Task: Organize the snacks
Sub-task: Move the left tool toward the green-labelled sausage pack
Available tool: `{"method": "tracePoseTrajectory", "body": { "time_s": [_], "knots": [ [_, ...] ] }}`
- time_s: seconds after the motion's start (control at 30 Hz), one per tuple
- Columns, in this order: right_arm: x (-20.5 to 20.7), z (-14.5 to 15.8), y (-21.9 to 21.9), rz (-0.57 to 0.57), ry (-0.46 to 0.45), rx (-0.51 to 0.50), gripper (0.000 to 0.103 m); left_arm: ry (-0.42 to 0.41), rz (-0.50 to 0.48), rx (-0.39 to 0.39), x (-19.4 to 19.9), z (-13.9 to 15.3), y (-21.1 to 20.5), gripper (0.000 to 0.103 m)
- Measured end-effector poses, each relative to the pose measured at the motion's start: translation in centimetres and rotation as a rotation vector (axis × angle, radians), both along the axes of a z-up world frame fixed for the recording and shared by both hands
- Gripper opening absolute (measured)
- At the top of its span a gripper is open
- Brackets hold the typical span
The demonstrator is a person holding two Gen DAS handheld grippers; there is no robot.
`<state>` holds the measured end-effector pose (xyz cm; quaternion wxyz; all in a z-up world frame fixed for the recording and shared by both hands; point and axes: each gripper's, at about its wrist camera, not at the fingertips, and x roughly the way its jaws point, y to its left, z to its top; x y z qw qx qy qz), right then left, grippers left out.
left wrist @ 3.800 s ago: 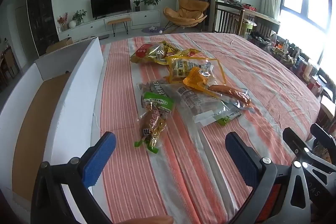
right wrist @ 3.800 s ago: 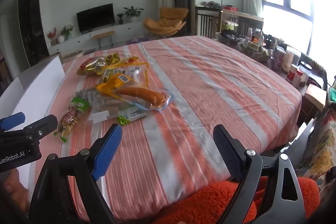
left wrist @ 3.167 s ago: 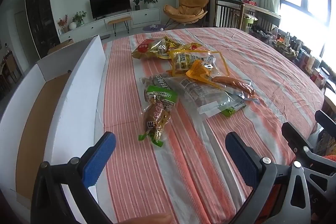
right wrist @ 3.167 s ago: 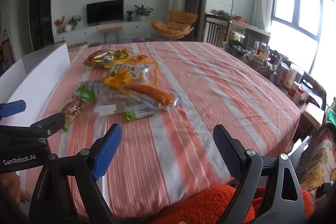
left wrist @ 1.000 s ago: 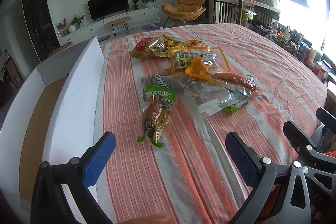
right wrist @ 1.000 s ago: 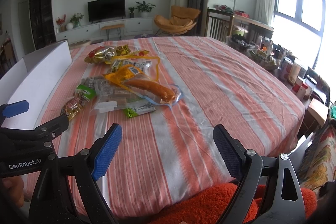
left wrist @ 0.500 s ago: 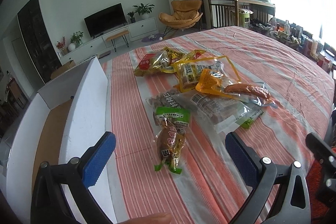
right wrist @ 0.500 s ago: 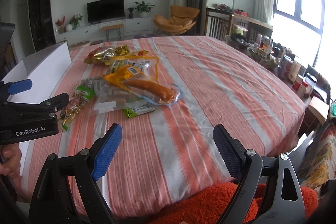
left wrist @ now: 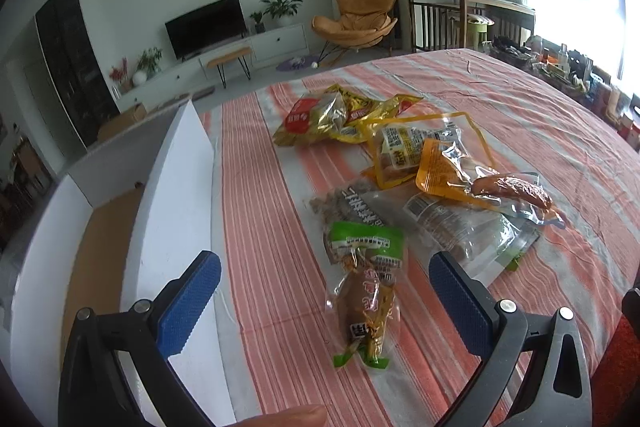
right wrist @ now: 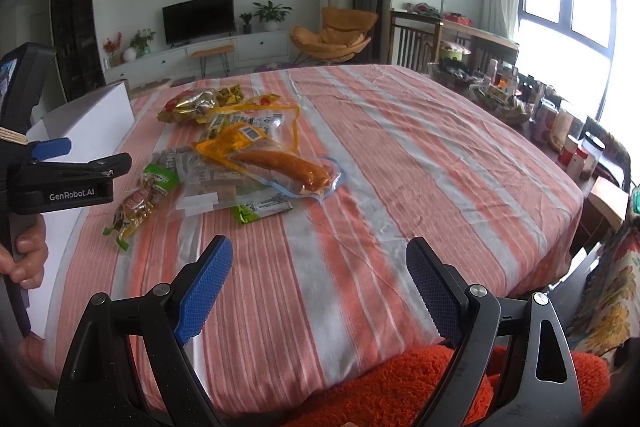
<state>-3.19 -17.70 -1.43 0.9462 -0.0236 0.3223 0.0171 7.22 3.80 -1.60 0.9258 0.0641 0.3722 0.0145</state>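
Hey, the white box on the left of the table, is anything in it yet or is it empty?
Empty, as far as shows. The white box shows only a bare brown floor; every snack pack, including the green-topped one, lies on the striped cloth.

Glossy, crinkled plastic is wrapping the snack packets [left wrist: 404, 187], which are lying on the matt woven cloth of the striped tablecloth [left wrist: 540, 131]. Beside the tablecloth, the white box [left wrist: 172, 195] is showing smooth matt card walls.
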Motion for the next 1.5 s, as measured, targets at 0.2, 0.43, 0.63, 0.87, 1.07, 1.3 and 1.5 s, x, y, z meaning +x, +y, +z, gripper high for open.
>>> {"method": "tracePoseTrajectory", "body": {
  "time_s": [0.2, 0.43, 0.63, 0.87, 1.07, 1.3, 1.5],
  "knots": [
    [0.1, 0.1, -0.3, -0.002, 0.005, 0.012, 0.091, 0.002, 0.020, 0.050, -1.3, -0.6, 1.3, 0.103],
    [0.6, -0.1, -0.5, 0.000, 0.029, 0.024, 0.091, 0.197, -0.075, 0.057, 0.0, -2.5, -1.7, 0.103],
    [0.1, 0.2, -0.8, -0.004, 0.014, 0.024, 0.091, 0.377, -0.028, 0.000, 3.7, -5.6, -2.6, 0.103],
    [0.5, 0.0, -1.5, -0.009, 0.045, 0.064, 0.091, 0.445, 0.001, -0.090, 4.4, -7.6, -1.7, 0.103],
    [0.6, 0.0, -1.7, -0.003, 0.049, 0.075, 0.091, 0.436, 0.029, -0.131, 4.2, -7.6, -1.1, 0.103],
    [0.7, -0.2, -1.8, -0.006, 0.062, 0.084, 0.091, 0.347, -0.004, -0.131, 3.4, -7.8, 0.1, 0.103],
    [0.8, -0.2, -1.8, -0.006, 0.061, 0.083, 0.091, 0.373, -0.032, -0.120, 3.7, -7.7, 0.2, 0.103]
  ]
}}
